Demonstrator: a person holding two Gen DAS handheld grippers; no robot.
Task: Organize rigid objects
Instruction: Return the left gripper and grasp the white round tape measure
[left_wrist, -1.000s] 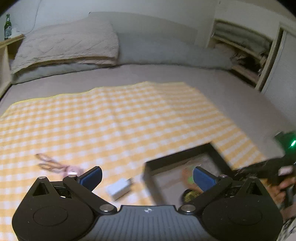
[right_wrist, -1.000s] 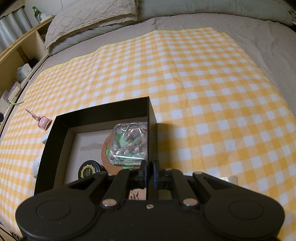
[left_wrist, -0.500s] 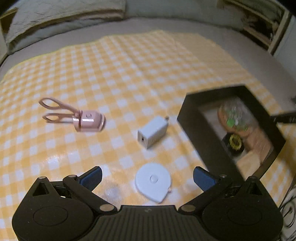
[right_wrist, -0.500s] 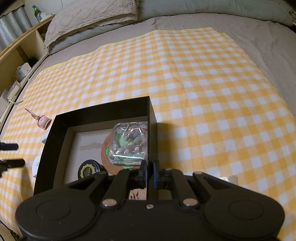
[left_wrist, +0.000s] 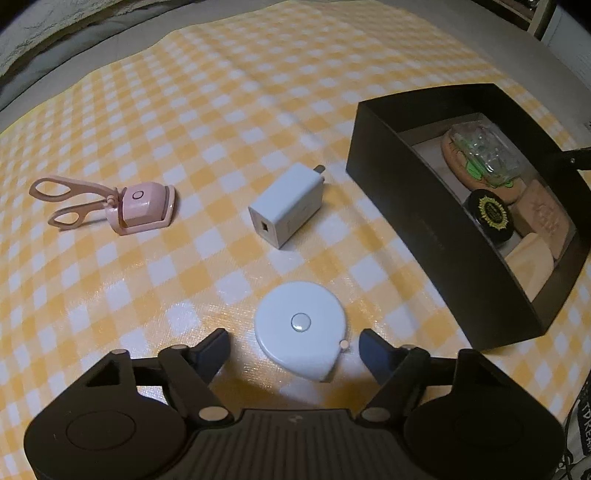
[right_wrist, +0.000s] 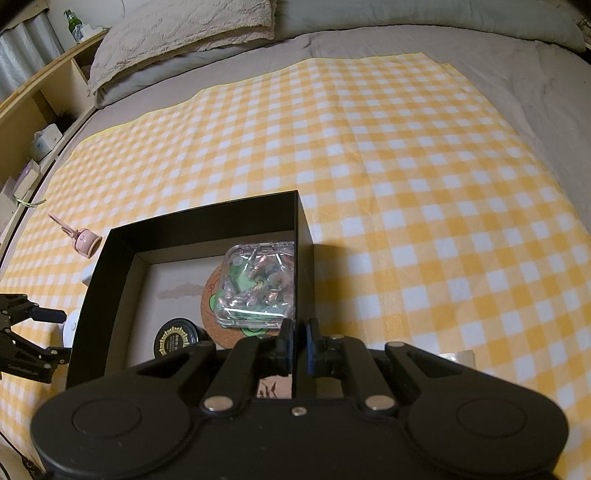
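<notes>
A white round tape measure (left_wrist: 301, 325) lies on the yellow checked cloth (left_wrist: 207, 110), between the fingers of my left gripper (left_wrist: 293, 345). The jaws are closing, with a gap still on each side of it. Beyond it lie a white charger plug (left_wrist: 288, 206) and a pink eyelash curler (left_wrist: 136, 206). At the right stands a black box (left_wrist: 424, 221). My right gripper (right_wrist: 300, 341) is shut on the right wall of this black box (right_wrist: 110, 280). The left gripper (right_wrist: 55, 332) shows beside the box's left wall.
Inside the box are a clear plastic case (right_wrist: 258, 284) on a cork coaster, a black round tin (right_wrist: 175, 339) and beige blocks (left_wrist: 532, 254). The cloth covers a grey bed with pillows (right_wrist: 177, 22) at the far end. A wooden shelf (right_wrist: 33, 110) runs along the left.
My left gripper has sunk toward the cloth and tipped downward over the tape measure, and its jaws have narrowed. The right gripper and the box have not moved.
</notes>
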